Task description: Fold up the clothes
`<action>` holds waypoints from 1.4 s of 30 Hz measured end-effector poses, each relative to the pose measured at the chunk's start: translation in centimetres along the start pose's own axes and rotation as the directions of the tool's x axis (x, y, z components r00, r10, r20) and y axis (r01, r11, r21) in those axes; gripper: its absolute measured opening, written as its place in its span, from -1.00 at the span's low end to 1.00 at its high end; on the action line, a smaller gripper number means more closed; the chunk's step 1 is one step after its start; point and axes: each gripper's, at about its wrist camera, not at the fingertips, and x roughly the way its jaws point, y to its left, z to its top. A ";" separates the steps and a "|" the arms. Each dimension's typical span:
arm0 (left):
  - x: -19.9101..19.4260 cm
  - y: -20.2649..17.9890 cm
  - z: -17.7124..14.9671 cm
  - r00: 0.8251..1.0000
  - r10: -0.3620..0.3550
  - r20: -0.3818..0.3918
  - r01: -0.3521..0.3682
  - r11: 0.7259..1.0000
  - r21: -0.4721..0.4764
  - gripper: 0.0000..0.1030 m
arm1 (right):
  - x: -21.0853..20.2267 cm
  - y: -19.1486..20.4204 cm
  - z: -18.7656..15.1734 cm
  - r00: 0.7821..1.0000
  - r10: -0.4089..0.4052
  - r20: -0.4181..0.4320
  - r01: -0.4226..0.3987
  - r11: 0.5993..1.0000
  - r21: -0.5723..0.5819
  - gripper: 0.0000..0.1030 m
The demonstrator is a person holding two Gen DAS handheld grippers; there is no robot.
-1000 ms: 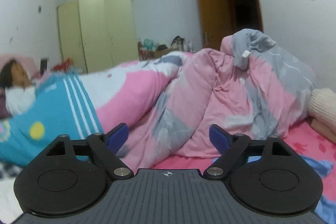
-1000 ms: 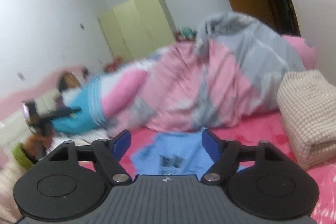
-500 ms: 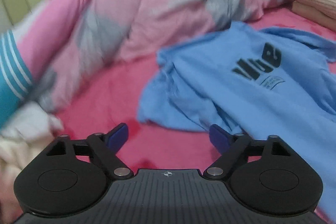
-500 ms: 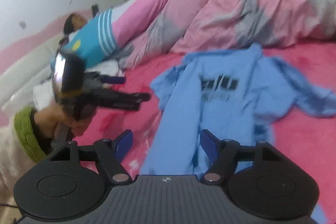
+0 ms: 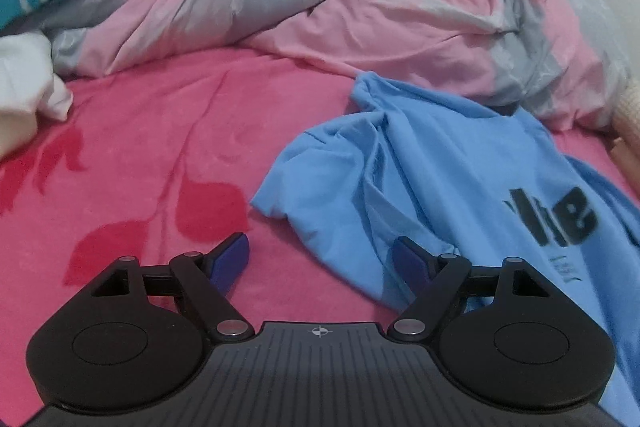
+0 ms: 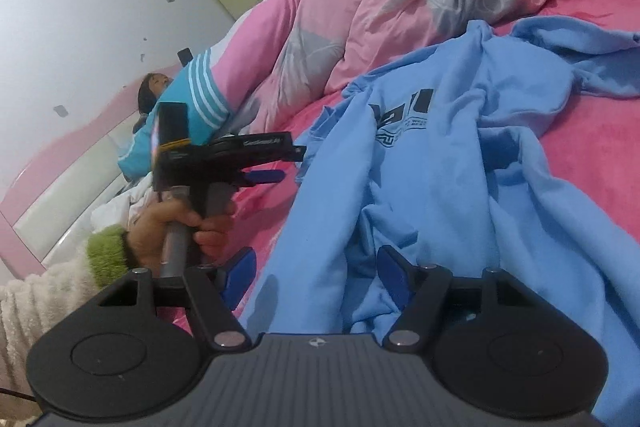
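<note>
left gripper [image 5: 320,259] spread wide, nothing between fingers, low over pink bed sheet [image 5: 160,147]. blue t-shirt [image 5: 420,179] crumpled ahead and to its right, edge reaching right finger. right gripper [image 6: 314,269] also spread wide, empty, above shirt's lower part. pink-grey duvet [image 5: 360,7] heaped beyond. person's hand [image 6: 176,227] holds left gripper's handle.

Left gripper [image 5: 320,259] jaws spread wide, right gripper [image 6: 316,267] likewise, left hand [image 6: 176,227] gripping its handle, seemingly level
</note>
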 end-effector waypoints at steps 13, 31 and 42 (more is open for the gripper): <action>-2.3 -0.8 1.6 0.954 0.150 0.260 -0.172 0.983 0.062 -0.97 | -0.3 -0.2 -0.4 1.000 0.021 0.014 -0.021 1.000 0.015 0.36; 4.4 5.8 7.5 0.889 0.440 0.129 -0.449 0.892 0.047 -0.96 | -0.4 -0.4 -0.5 0.999 0.030 0.017 -0.031 0.999 0.025 0.36; -3.1 6.9 7.1 0.889 0.422 0.176 -0.415 0.906 -0.080 0.31 | -1.0 -0.3 -0.4 0.999 0.048 0.019 -0.049 0.998 0.042 0.37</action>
